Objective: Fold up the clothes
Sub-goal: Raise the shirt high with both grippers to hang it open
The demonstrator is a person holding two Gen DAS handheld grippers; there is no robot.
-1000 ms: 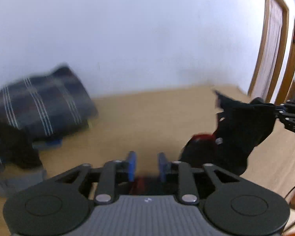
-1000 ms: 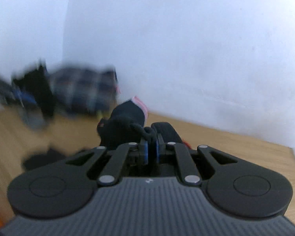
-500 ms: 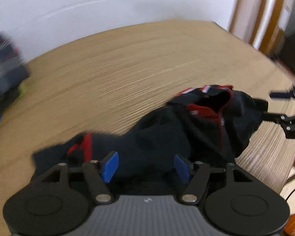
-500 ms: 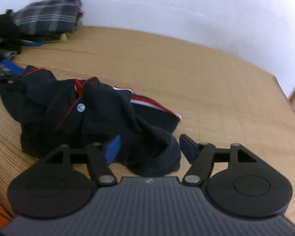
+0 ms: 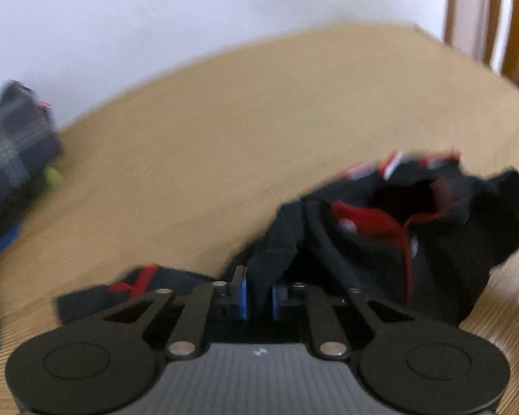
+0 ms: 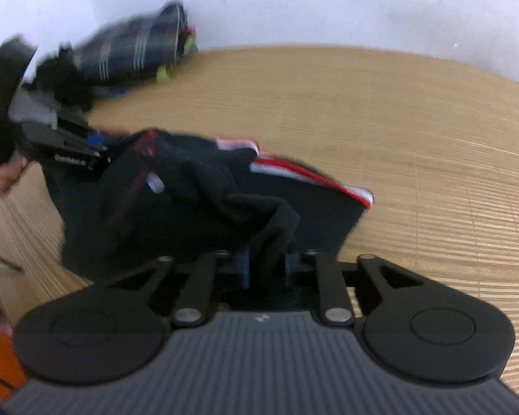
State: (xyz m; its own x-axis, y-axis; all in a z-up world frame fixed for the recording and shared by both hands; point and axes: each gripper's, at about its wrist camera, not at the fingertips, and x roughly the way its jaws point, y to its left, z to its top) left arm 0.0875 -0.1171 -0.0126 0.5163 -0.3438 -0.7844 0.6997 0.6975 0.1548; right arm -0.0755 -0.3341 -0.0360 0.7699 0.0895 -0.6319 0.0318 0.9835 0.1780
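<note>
Currently: black jacket (image 6: 197, 207), red-trimmed, crumpled on my bamboo mat (image 6: 415, 131); soft, light, floppy. Left gripper (image 5: 258, 292) and right gripper (image 6: 266, 269) just closed, each pinching an edge fold; hems suit best.

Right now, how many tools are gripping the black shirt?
2. The left tool pinches one bunched edge of the black shirt; the right tool pinches the opposite edge. Both have just closed on the cloth.
</note>
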